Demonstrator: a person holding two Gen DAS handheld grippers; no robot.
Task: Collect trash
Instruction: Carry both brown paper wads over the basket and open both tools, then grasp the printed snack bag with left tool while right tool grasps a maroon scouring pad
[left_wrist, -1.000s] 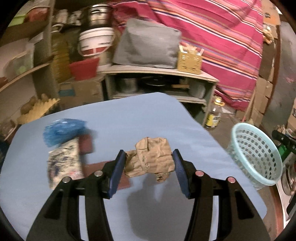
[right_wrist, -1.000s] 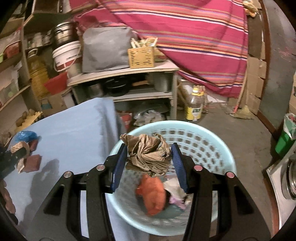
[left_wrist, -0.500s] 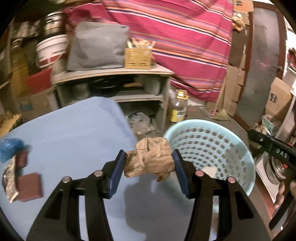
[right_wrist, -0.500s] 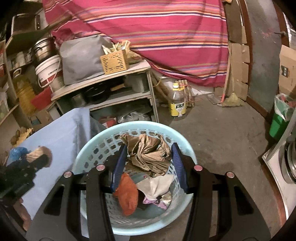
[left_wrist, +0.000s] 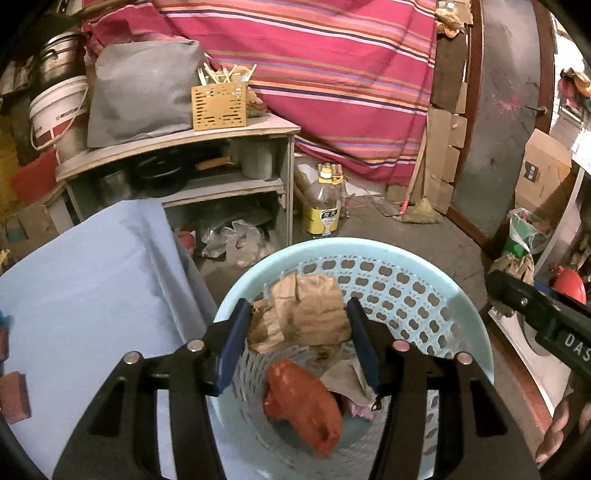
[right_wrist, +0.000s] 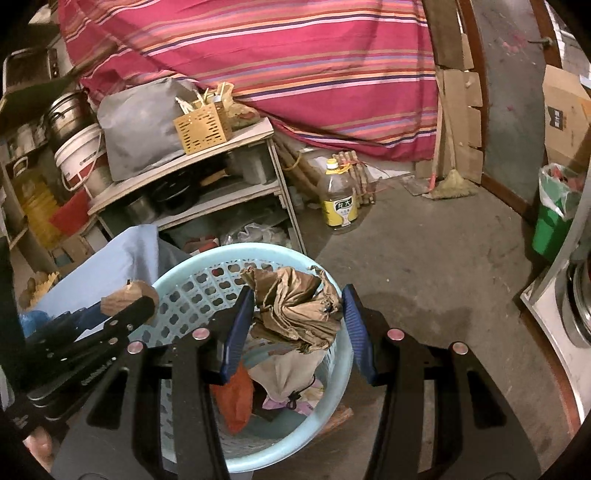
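Moved since a second ago: left claw (left_wrist: 297, 334) swung off the blue surface (left_wrist: 96, 280) and now hangs over the basket (left_wrist: 469, 343); right claw (right_wrist: 297, 328) was already over it and has drifted toward the right rim.

Left claw: clamped on a crumpled brown paper bag (left_wrist: 306, 314), pads pressing it from both sides, bag sitting above the basket's near-left part.

Right claw: squeezing a scrunched tan paper wad (right_wrist: 295, 306), held above the basket's (right_wrist: 177, 284) right side, not touching the rim as far as I can tell.

Already in the basket: an orange-red plastic bag (left_wrist: 303, 402), some pale paper and a bit of pink stuff near the bottom.

Still out on the surface: a couple of reddish-brown blocks (left_wrist: 14, 395) at the far left edge of the left view, plus a scrap of blue plastic (right_wrist: 33, 319) showing in the right view. Probably more pickups to go.

Step in hand: looks like the drop-off, both bits of trash carried to the bin and not let go yet.

Next move, my guess: spread each claw so the paper falls inside. Right one is close to the edge, so nudge it left toward the middle first or the wad could tip out onto the floor (right_wrist: 424, 258).
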